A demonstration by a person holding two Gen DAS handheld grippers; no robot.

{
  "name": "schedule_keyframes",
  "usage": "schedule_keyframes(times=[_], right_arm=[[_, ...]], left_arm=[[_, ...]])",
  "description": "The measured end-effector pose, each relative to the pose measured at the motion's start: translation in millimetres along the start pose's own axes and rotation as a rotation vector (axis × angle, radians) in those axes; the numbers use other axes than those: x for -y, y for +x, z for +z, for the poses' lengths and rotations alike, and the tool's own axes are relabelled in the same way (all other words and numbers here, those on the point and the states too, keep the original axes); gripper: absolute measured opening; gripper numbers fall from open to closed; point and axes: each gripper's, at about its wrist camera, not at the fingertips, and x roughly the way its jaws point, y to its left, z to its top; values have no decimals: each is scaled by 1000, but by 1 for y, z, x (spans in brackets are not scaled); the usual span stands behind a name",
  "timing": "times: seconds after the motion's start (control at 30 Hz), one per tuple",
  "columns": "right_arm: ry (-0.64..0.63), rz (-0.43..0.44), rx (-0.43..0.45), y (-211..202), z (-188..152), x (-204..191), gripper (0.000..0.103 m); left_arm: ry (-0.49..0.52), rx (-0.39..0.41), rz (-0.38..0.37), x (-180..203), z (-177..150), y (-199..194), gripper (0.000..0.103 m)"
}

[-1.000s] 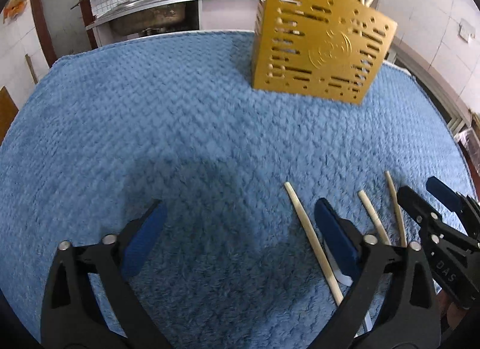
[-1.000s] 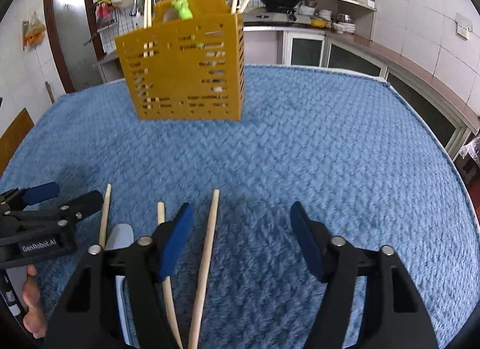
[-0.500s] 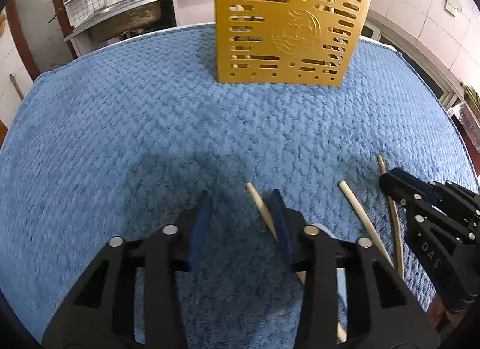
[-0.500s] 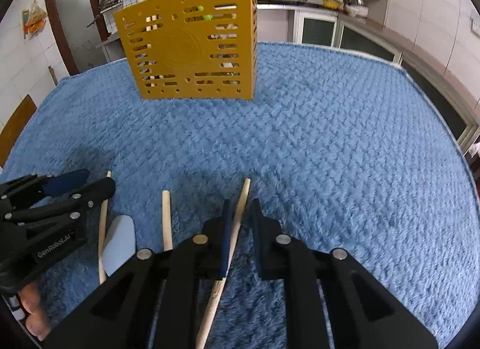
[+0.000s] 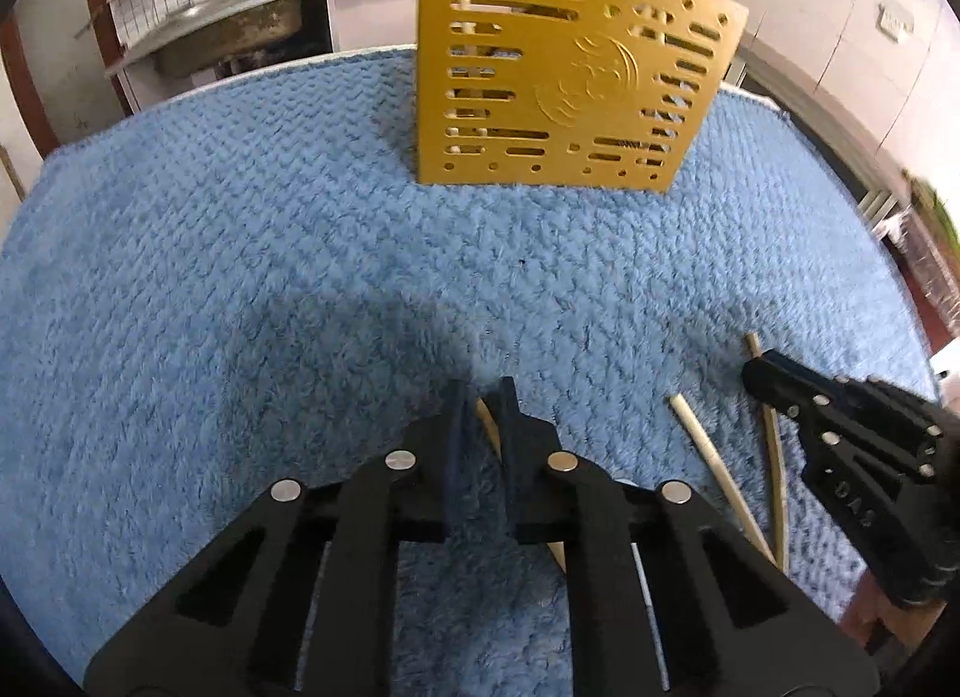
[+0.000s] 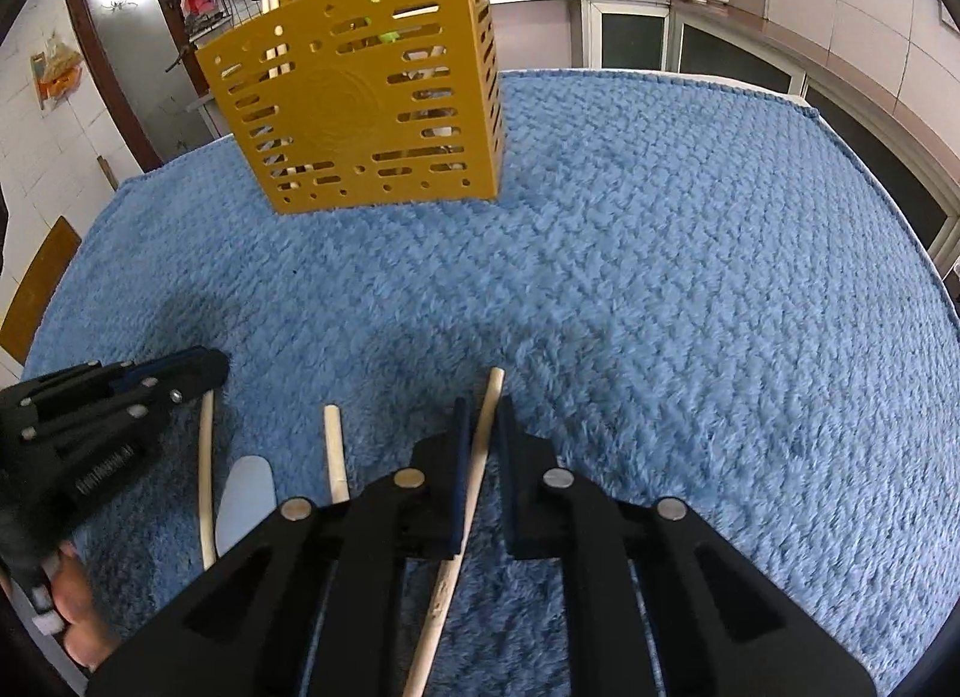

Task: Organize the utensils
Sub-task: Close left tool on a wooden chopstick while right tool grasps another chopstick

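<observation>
Both sets of jaws have just been closing: the left gripper [image 5: 483,394] now pinches a wooden chopstick [image 5: 489,427] at lower centre of its view, and the right gripper [image 6: 480,409] pinches another chopstick [image 6: 474,469] near its tip. Light, stiff and smooth, they may pivot in so tip-ward a hold. Upper centre stands the yellow utensil holder [image 6: 360,97], well apart.

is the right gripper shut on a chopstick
Yes. The right gripper has just closed; its pads pinch a chopstick.
</observation>
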Motion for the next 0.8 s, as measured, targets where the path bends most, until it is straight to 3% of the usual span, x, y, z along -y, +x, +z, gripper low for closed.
schedule_keyframes(times=[0.03, 0.07, 0.37, 0.6, 0.73, 0.8], right_arm=[[1, 1, 0, 0, 0, 1, 9], [3, 4, 1, -1, 0, 1, 8], [13, 23, -16, 0, 2, 5, 8], [17, 31, -19, 0, 1, 6, 9], [9, 26, -22, 0, 0, 6, 9], [5, 21, -22, 1, -1, 5, 9]], left_arm=[[-5, 4, -8, -2, 1, -4, 8], [-2, 6, -8, -3, 1, -6, 0], [8, -73, -18, 0, -6, -11, 0], [-16, -79, -4, 0, -9, -8, 28], [17, -85, 18, 11, -12, 0, 27], [28, -79, 46, 15, -11, 2, 13]])
